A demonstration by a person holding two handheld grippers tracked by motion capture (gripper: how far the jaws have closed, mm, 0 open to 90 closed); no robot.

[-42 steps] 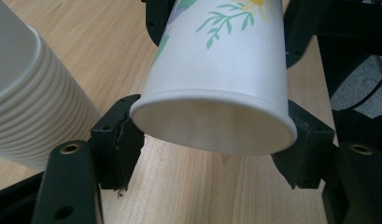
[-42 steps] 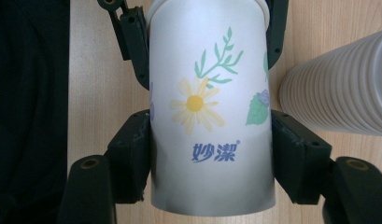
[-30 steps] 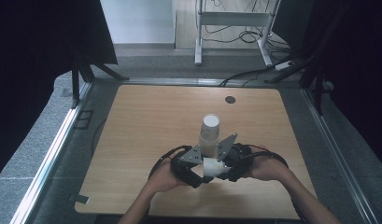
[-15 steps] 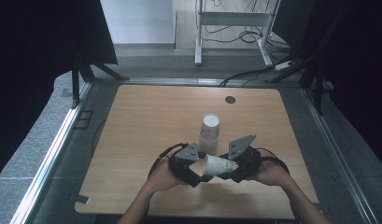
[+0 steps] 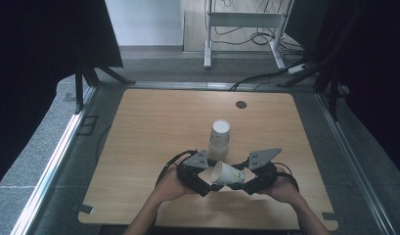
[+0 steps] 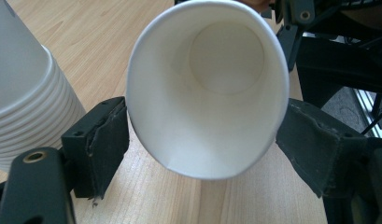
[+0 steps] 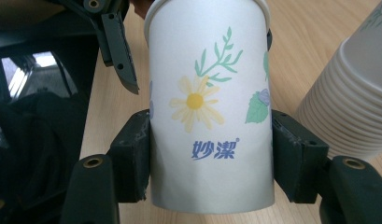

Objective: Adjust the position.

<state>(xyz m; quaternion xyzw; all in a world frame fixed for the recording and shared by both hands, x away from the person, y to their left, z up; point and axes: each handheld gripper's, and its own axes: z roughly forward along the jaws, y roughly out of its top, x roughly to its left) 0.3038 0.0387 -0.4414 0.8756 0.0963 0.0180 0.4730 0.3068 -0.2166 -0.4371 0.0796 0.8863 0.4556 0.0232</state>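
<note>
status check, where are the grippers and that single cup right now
Right gripper clamped on the paper cup, cup lying sideways. Left gripper jaws just opened, flanking its rim. Cup stack close behind, upside down.

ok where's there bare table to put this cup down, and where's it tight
Bare wood lies left of the cup stack out to the table edge, right of it toward the far right corner, and behind it up to the dark round spot. It is crowded at the near middle, where the left gripper, the right gripper and the held paper cup sit just in front of the stack.
</note>
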